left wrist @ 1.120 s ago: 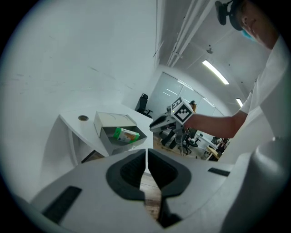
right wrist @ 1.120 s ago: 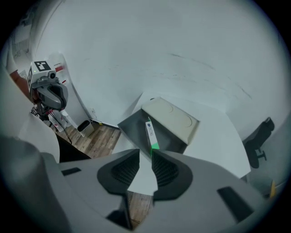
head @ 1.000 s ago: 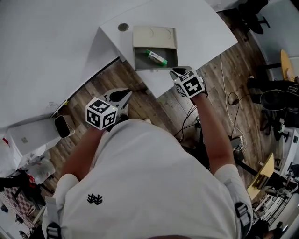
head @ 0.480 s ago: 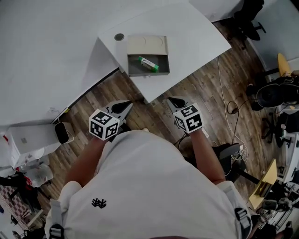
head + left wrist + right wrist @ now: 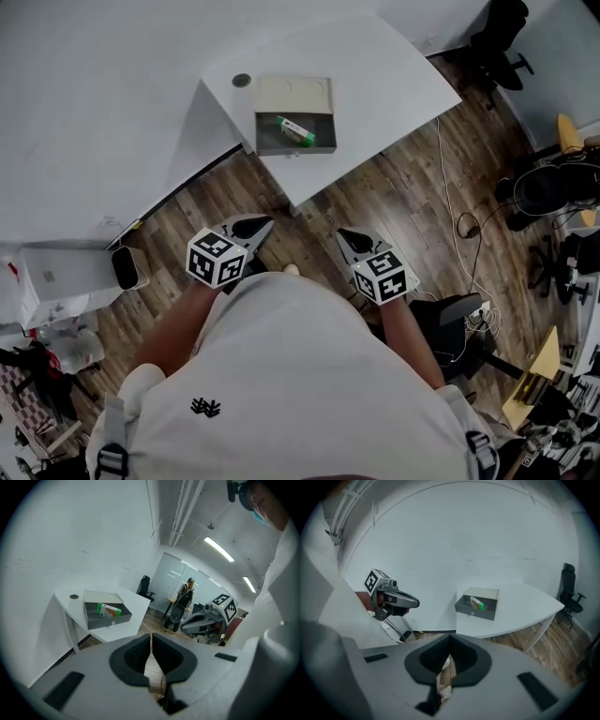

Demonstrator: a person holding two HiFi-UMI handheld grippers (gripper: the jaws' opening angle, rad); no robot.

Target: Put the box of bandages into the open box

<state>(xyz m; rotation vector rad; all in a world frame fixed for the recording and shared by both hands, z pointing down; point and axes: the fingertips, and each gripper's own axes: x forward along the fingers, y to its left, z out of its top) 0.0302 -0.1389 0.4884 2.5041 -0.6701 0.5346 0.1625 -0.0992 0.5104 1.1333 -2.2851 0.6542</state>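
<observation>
The green and white box of bandages point(image 5: 295, 129) lies inside the open grey box point(image 5: 323, 147) on the white table point(image 5: 394, 75). It also shows in the left gripper view as the bandage box point(image 5: 108, 610) within the grey box point(image 5: 107, 620), and in the right gripper view as the bandage box point(image 5: 477, 603) in the grey box point(image 5: 474, 614). My left gripper point(image 5: 261, 224) and right gripper point(image 5: 343, 235) hang over the wooden floor, well short of the table and close to my body. Both are shut with nothing between the jaws, as seen at the left gripper point(image 5: 151, 635) and the right gripper point(image 5: 449, 637).
A round grommet hole point(image 5: 242, 81) sits in the table's far corner. A black office chair point(image 5: 497, 37) stands at the back right. Cables point(image 5: 461, 199) trail across the floor on the right. A white unit point(image 5: 56, 277) stands at the left by the wall.
My right gripper has drawn back from the table's edge near the grey box to beside my body. The left gripper stayed near my body. The bandage box stays in the grey box.
</observation>
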